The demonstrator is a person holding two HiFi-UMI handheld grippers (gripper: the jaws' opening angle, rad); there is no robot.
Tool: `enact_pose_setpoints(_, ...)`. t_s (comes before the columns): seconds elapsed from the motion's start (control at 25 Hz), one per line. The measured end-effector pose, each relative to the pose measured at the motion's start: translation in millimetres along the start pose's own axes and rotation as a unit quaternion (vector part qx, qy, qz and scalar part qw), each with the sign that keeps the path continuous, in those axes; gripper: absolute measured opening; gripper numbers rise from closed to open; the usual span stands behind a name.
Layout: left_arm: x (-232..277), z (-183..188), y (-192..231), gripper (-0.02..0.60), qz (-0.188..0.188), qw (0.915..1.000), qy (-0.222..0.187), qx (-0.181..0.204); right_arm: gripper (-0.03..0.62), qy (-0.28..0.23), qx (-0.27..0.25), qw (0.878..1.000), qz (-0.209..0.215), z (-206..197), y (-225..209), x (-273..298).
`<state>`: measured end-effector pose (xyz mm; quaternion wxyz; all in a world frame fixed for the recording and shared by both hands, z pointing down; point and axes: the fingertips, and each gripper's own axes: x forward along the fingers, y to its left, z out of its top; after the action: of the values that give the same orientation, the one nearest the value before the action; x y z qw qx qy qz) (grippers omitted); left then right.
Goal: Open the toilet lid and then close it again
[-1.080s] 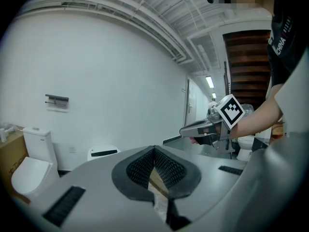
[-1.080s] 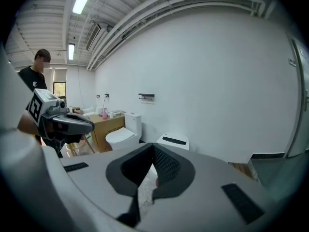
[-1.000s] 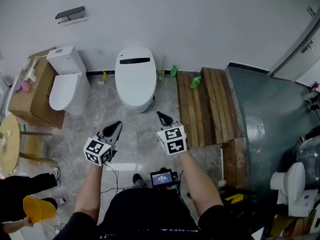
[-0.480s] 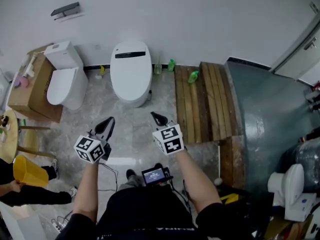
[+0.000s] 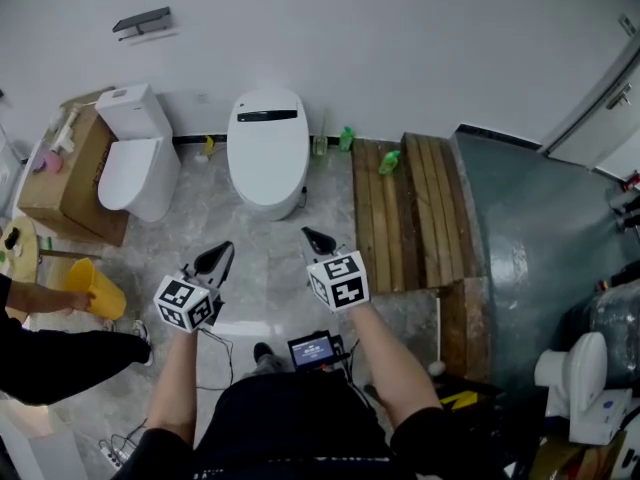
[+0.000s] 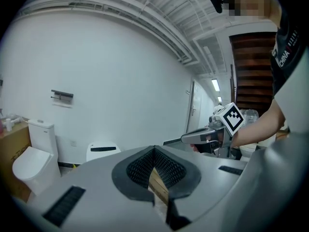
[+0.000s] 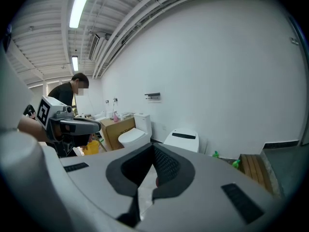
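Toilet lid (image 5: 267, 150) down, untouched; left gripper (image 5: 216, 259) and right gripper (image 5: 319, 239) closed, empty.

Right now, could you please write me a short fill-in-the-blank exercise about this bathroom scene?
1. The lid of the white tankless toilet with a black strip is ___.
2. The left gripper and the right gripper both have their jaws ___, with nothing between them.
3. The plastic bucket by the person's hand at the left is ___ in colour.
4. In the head view, the slatted wooden platform lies to the ___ of that toilet.

Missing words: closed; shut; yellow; right.
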<state>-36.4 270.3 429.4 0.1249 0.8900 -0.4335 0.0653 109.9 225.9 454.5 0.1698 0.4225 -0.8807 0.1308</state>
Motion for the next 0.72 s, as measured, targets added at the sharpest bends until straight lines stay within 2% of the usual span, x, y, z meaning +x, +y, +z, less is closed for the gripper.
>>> enact_pose_setpoints(0.36, -3, -11, -4, 0.009, 0.007, 0.9999, 0.011, 0.006, 0.012, 0.008, -0.013, 1.0, 0.013, -7, 9, -8)
enact_pose_setpoints(0.56, -9, -9, -12, 0.009, 0.008, 0.9999, -0.002, -0.014, 0.012, -0.008, -0.032, 0.999, 0.016, -10, 15, -17)
enact_pose_setpoints(0.72, -14, -14, -13, 0.009, 0.011, 0.9998, -0.002, -0.019, 0.012, -0.005, -0.026, 1.0, 0.014, -14, 15, -22)
